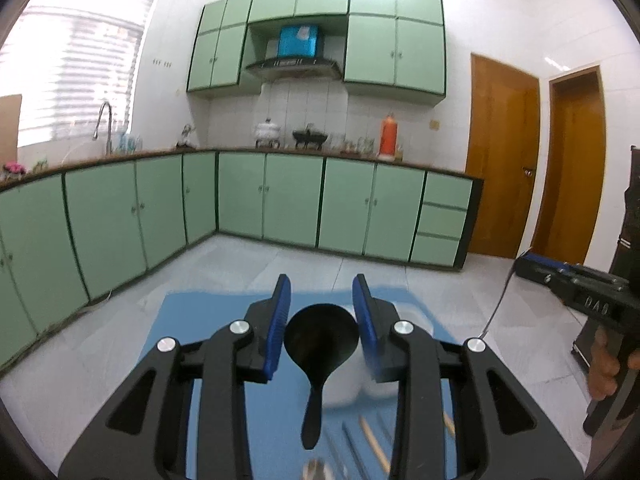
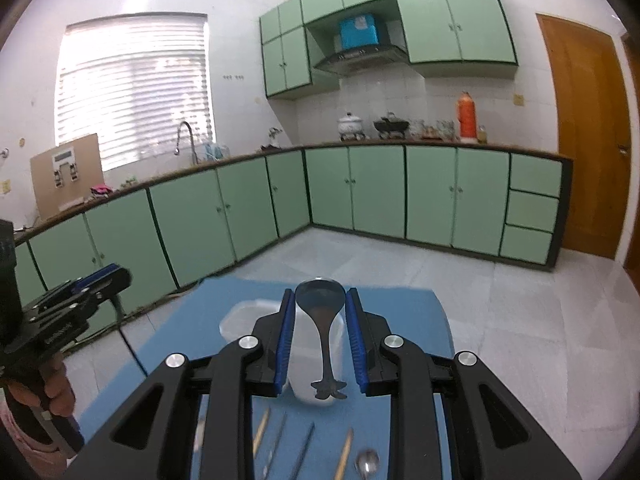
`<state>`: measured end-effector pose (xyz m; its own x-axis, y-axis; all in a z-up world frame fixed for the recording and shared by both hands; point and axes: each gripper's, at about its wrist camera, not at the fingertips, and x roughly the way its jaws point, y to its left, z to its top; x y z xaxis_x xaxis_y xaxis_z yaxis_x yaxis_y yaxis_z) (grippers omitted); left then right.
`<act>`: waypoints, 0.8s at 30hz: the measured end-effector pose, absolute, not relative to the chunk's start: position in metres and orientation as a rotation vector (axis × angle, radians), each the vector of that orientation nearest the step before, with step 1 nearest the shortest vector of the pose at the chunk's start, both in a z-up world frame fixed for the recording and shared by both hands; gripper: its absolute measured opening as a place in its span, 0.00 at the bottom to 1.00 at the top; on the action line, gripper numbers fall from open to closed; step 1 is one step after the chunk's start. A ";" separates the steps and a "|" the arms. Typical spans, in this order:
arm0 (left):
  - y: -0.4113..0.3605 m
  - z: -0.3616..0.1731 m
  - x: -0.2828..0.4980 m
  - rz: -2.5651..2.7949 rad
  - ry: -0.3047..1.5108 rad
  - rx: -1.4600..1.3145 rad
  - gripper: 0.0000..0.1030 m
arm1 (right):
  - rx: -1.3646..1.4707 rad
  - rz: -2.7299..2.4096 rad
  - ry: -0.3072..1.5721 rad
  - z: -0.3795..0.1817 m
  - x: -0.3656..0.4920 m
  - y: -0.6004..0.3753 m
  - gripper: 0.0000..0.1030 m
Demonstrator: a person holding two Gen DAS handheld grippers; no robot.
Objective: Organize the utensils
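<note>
Kitchen, as I see it from both wrists:

- Walls (image 2: 240, 40): white tile, glossy.
- Floor (image 2: 520, 320): pale grey tile.
- Base cabinets (image 1: 292, 196): mint green with dark trim, L-shaped run, drawers (image 1: 444, 216) at the right end.
- Wall cabinets (image 1: 396, 40): same green, flanking a range hood (image 1: 294, 66) with a blue box (image 1: 298, 40) above it.
- Window (image 2: 136, 92): slatted blinds, bright daylight.
- Faucet (image 2: 186, 140): under the window.
- Countertop items: white pot (image 1: 267, 130), black wok (image 1: 310, 136), orange thermos (image 1: 390, 134), cardboard panel (image 2: 66, 176).
- Wooden doors (image 1: 504, 160): right side, one ajar.
</note>
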<state>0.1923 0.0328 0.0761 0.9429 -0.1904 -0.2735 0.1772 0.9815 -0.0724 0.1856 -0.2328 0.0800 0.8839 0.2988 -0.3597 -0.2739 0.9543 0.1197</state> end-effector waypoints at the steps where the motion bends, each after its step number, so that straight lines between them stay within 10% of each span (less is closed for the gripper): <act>1: 0.029 0.084 0.202 -0.190 0.261 -0.048 0.30 | 0.066 0.300 0.380 0.084 0.192 -0.232 0.25; 24: 0.010 0.011 0.324 -0.250 0.340 -0.111 0.24 | 0.093 0.366 0.572 0.006 0.318 -0.194 0.25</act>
